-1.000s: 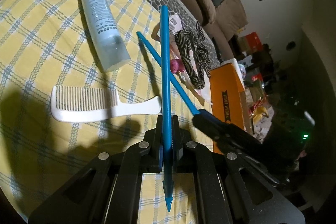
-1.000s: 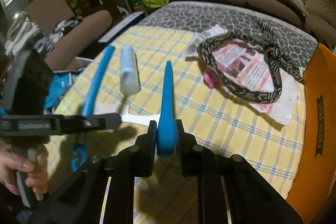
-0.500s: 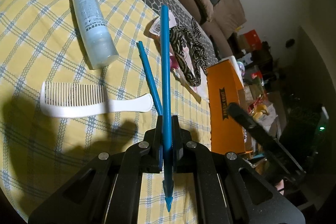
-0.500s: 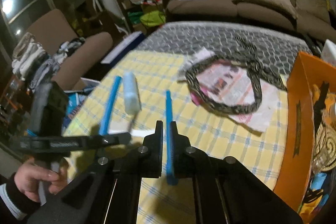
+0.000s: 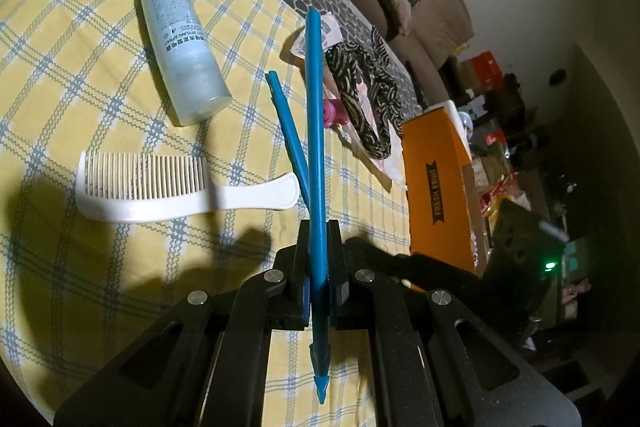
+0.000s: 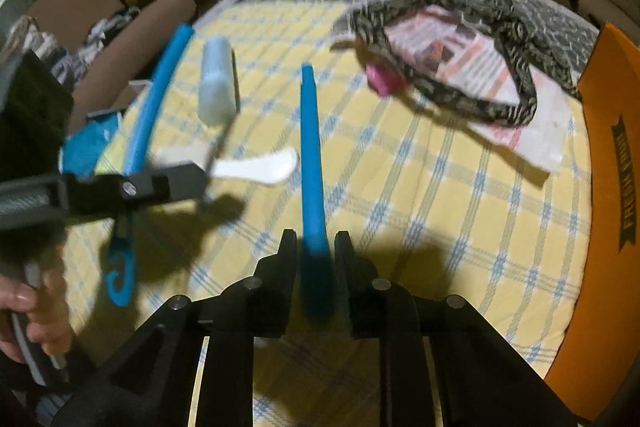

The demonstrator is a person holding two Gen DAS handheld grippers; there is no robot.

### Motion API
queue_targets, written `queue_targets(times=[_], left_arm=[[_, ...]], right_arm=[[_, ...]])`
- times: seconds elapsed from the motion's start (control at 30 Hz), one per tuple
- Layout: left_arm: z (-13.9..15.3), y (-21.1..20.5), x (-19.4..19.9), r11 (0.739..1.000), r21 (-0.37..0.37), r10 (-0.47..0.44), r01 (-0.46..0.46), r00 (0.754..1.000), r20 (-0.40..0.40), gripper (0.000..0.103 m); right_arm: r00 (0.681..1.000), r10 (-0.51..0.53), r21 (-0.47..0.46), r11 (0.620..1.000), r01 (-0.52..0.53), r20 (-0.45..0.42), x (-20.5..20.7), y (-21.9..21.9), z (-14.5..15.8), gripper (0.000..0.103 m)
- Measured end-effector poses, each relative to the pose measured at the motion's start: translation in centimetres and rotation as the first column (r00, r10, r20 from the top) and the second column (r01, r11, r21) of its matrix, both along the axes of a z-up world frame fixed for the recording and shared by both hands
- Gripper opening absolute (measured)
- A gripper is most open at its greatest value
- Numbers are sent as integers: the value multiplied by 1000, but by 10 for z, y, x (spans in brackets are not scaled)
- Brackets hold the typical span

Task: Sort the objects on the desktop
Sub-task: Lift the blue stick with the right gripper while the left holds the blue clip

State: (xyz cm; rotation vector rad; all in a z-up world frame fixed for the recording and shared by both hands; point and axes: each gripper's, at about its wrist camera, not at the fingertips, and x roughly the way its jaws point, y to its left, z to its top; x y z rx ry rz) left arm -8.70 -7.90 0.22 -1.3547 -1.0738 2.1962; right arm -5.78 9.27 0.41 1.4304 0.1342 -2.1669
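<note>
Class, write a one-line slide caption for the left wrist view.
Left hand-held gripper clamps a blue stick above a white comb, a spray bottle and a second blue stick.

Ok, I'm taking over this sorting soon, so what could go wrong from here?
The right gripper is opening around the loose blue stick, which may slip or roll against the white comb. The left gripper pinches the long blue stick near one end, so a swing could knock the bottle.

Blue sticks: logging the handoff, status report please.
Left gripper shut on long blue plastic stick. Right gripper opening, second blue stick between jaws. White comb alongside.
</note>
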Motion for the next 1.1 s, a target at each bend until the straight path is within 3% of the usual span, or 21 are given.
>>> queue_targets(times=[0.1,0.47,0.63,0.73,0.77,0.87,1.1], left_arm=[[0,0,1,1000,0,-2,2,1000,-1,5],[0,-2,0,1000,2,3,-3,1000,1,5],[-1,-3,0,1000,4,8,-8,1000,2,5],[-3,-8,-1,1000,5,16,-16,1000,5,5],[-4,-10,-1,1000,6,19,-19,1000,7,5],[-7,-13,0,1000,11,25,-25,1000,14,5],[-10,-15,0,999,27,25,-25,999,20,5]], right_arm=[[1000,0,15,1000,-1,17,2,0,-9,20],[995,67,78,995,-62,-68,19,-13,-5,16],[959,199,243,959,-147,-204,43,-45,3,15],[939,249,303,937,-172,-239,54,-57,2,15],[936,260,302,936,-184,-236,57,-60,1,15],[960,213,184,966,-180,-180,51,-54,2,15],[992,56,-48,997,-62,-113,31,-23,25,15]])
